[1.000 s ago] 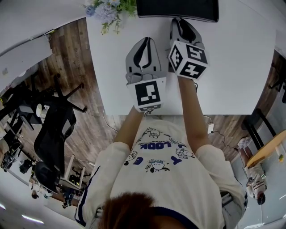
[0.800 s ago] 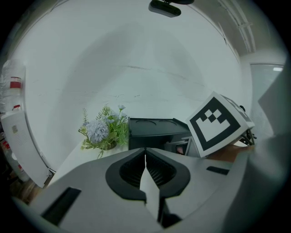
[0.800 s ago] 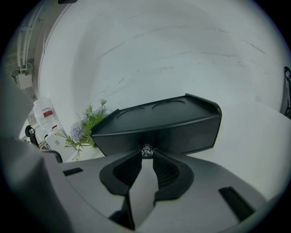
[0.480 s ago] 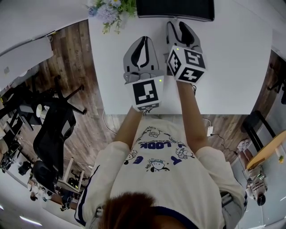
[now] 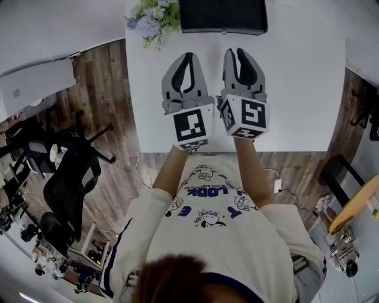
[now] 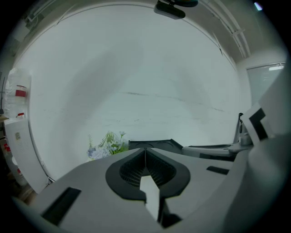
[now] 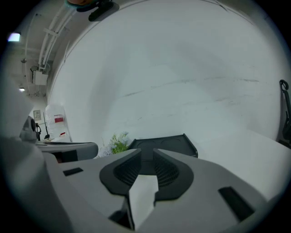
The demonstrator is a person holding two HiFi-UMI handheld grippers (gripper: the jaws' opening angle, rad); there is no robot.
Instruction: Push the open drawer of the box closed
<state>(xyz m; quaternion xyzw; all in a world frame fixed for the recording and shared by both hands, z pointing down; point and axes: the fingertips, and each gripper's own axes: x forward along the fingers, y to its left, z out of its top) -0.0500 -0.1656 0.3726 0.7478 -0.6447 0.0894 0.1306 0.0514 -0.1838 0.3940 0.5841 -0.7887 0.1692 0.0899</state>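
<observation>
Black box sits at the far edge of the white table, flowers just beside it on the left. Both grippers are over the table, side by side, well short of the box and touching nothing. The left gripper has its jaws closed tip to tip with nothing between them. The right gripper has its jaws parted by a narrow gap, also empty, and the box shows through that gap in the right gripper view. From here the box reads as a shallow dark tray shape with a raised rim. That is probably the drawer standing out toward the person, but the drawer cannot be told cleanly from the body. Likely light, stiff plastic and low sliding friction, so no grip is needed. Push with blunt jaw tips on the middle of the drawer front, square on; off-centre would probably cock it in its runners. Risk: the box looks light and the tabletop smooth, so the whole box may skid back instead of the drawer closing. Bracing it with the other gripper looks sensible.
</observation>
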